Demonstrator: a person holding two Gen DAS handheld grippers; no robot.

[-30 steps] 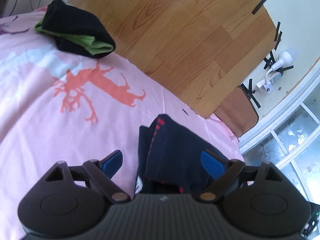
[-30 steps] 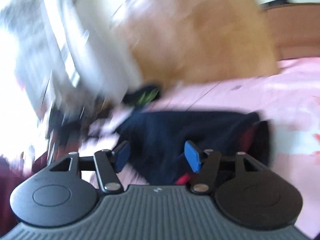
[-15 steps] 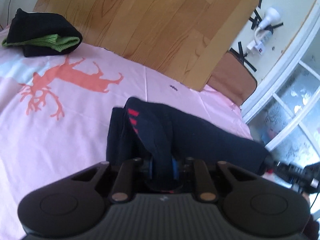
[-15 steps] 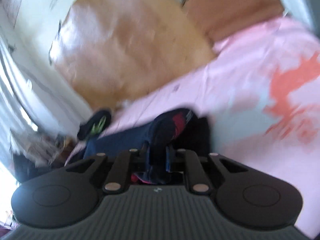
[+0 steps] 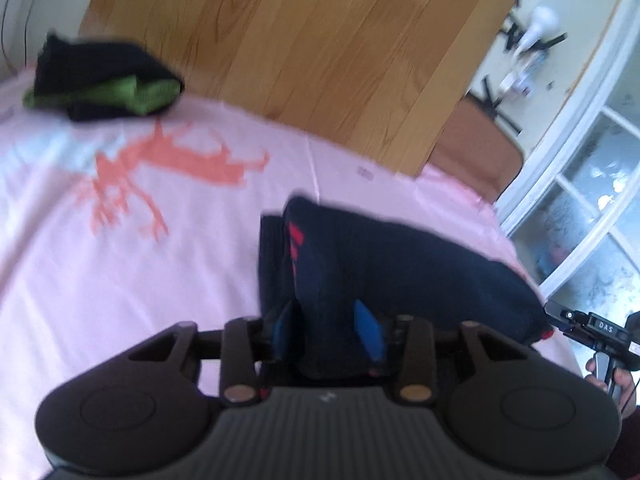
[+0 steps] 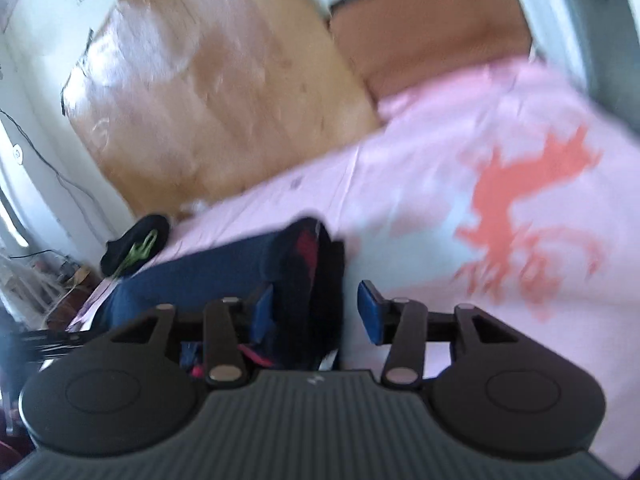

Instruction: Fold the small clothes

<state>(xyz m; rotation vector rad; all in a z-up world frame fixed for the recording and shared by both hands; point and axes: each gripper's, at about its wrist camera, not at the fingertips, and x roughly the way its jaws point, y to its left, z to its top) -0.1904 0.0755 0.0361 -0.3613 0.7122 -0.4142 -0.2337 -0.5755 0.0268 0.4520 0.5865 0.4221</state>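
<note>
Navy sock [image 5: 384,264] lies folded on the pink bed sheet [image 5: 168,280], between both opening jaws. Left hand-held gripper [image 5: 326,328] and right hand-held gripper [image 6: 316,312] are letting go; cloth snagging a blue pad could drag the fold open. Only "DAS" reads, on the other tool's edge.

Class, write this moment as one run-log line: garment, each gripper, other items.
navy sock: folded on pink sheet | left gripper: opening, sock between | right gripper: opening, sock between | black-green bundle: far corner
</note>
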